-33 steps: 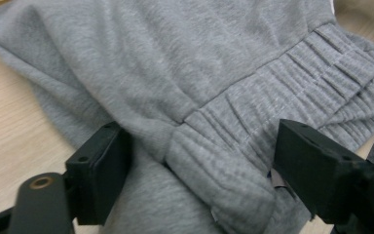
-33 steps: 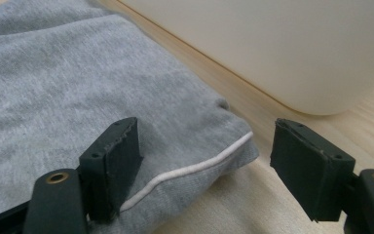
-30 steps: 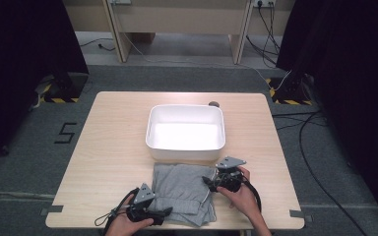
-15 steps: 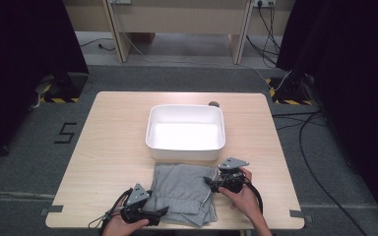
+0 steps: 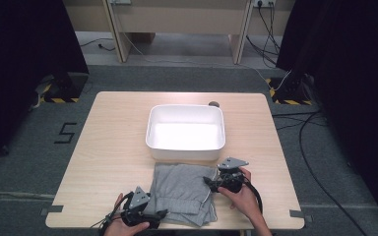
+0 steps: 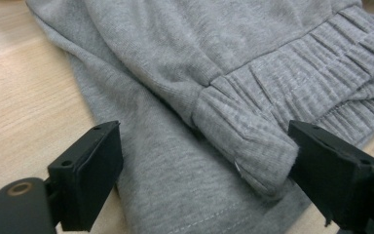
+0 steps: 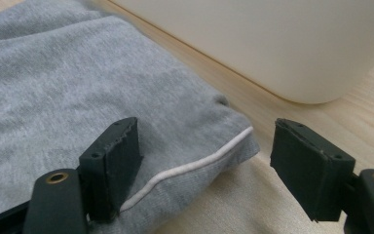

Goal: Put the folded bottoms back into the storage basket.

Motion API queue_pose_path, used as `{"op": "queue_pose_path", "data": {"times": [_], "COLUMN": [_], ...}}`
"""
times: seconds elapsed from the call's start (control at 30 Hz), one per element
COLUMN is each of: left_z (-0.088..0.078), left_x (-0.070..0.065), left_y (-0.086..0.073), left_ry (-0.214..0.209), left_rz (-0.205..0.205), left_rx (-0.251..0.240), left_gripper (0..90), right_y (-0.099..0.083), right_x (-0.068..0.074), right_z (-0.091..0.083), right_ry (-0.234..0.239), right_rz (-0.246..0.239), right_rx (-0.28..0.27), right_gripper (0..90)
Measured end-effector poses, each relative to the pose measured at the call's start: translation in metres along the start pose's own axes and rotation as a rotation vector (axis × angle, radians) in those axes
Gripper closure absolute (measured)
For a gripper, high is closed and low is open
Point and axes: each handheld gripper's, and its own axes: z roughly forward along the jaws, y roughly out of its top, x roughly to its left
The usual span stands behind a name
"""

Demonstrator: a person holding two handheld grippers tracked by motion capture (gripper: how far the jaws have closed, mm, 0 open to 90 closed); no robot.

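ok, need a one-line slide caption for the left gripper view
Left gripper open, jaws straddling the gathered waistband corner of the folded grey garment on the wooden table.

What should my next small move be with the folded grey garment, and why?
Probably close both sets of jaws: the left gripper has just been opening around the waistband fold, the right gripper straddles the corner, and the grey garment lies beside the white bin.

Left gripper (image 5: pixel 161 214), right gripper (image 5: pixel 207 180): black bodies, blocky black jaws, brass-ringed screw holes, grey three-cornered top plates, trailing black cables.
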Motion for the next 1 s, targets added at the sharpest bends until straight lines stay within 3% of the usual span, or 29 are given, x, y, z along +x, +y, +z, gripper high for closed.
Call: {"op": "queue_pose_path", "data": {"times": [0.73,0.9,1.0], "left_z": [-0.0053,-0.0010,0.0001], "left_x": [-0.0037,-0.0075,-0.0085], "left_y": [-0.0079,-0.0055,-0.0041], "left_ry": [0.044,0.014,-0.023], "left_rz": [-0.023,-0.023,-0.029], "left_rx": [-0.011,-0.026,-0.041], "left_gripper": [13.2,15.3,22.7], "right_y": [0.0002,0.0001,0.0002], "right_x": [-0.0007,-0.0001,0.0001], "right_z": [0.0017,0.0019,0.0022], "right_ry": [0.010,0.008,0.008], "right_rz": [0.006,0.008,0.008], "right_rx": [0.002,0.002,0.001], "right_gripper": [27.0,27.0,27.0]}}
